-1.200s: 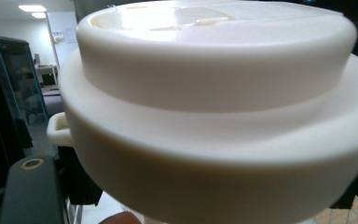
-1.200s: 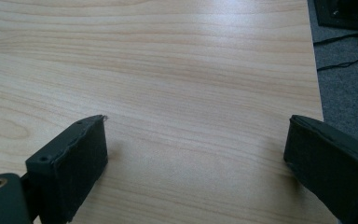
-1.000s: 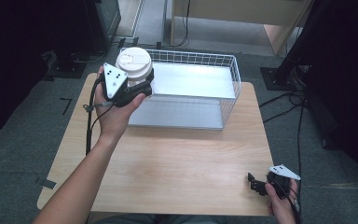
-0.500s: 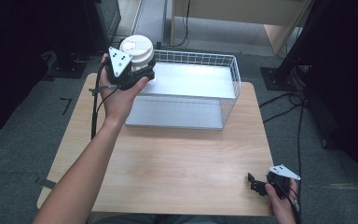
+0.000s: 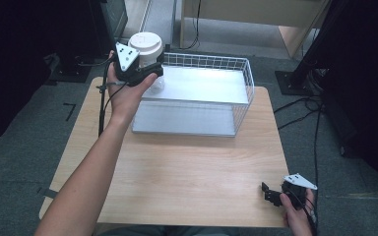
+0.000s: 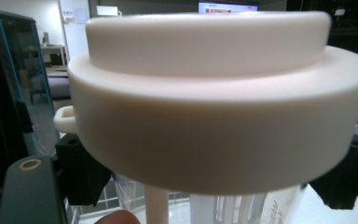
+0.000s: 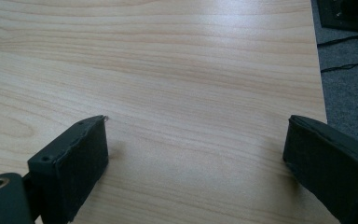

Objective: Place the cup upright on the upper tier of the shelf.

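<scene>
A clear container with a wide white lid (image 5: 146,43) hangs in the air over the far left corner of the wire basket (image 5: 192,121). My left gripper (image 5: 150,70) is shut on it just under the lid. In the left gripper view the white lid (image 6: 214,107) looms close, with a black jaw pressed on each side of the clear body below it. My right gripper (image 5: 271,194) rests low at the table's near right corner, open. Between its spread jaws in the right gripper view there is bare wood (image 7: 191,70) and nothing else.
The white wire basket has a pale flat bottom and stands at the back of the wooden table (image 5: 177,167). Dark stands and cables (image 5: 320,105) lie on the grey floor around the table.
My left gripper has carried the lidded container up and away from me, from beside the basket's left end to above its far left corner. The right gripper has not moved.
</scene>
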Available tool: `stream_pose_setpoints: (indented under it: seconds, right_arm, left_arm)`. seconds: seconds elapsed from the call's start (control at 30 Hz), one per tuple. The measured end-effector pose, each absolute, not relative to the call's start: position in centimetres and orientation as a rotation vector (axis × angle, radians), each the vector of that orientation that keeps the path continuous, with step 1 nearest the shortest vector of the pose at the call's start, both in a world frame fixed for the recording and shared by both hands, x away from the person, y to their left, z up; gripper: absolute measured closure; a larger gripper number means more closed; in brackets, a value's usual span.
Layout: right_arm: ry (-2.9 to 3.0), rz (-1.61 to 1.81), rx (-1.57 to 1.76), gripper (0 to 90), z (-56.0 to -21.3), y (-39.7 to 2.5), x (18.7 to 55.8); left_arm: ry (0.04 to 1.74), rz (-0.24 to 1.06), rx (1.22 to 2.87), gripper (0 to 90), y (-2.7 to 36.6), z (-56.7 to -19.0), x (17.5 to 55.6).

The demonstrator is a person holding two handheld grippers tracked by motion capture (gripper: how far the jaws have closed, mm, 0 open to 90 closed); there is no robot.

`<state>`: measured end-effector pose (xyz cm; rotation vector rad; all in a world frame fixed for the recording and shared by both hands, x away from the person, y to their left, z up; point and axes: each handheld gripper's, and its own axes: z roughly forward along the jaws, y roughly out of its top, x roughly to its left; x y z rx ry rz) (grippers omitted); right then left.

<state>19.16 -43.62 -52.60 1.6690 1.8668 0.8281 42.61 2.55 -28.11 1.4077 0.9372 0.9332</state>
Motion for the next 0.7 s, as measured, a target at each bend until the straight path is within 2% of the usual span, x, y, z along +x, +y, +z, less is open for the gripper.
stream_pose_setpoints:
  seconds: [0.3, 0.53, 0.57, 0.7]
  right_arm:
    - [1.868, 0.834, 1.67, 6.5, -52.59, -43.63, 19.14]
    - [1.87, 0.832, 1.666, 6.5, -52.59, -43.64, 19.15]
    - [1.869, 0.831, 1.666, 6.5, -52.59, -43.63, 19.16]
    - [1.87, 0.83, 1.67, 6.5, -52.58, -43.59, 19.14]
  left_arm:
    - [0.97, 0.985, 1.412, 11.8, 2.08, -27.9, 43.58]
    - [0.991, 0.974, 1.42, 8.0, 2.32, -27.62, 43.58]
    - [0.997, 0.965, 1.413, 3.4, 2.33, -27.46, 43.49]
    - [1.01, 0.95, 1.41, 0.0, 2.31, -27.25, 43.31]
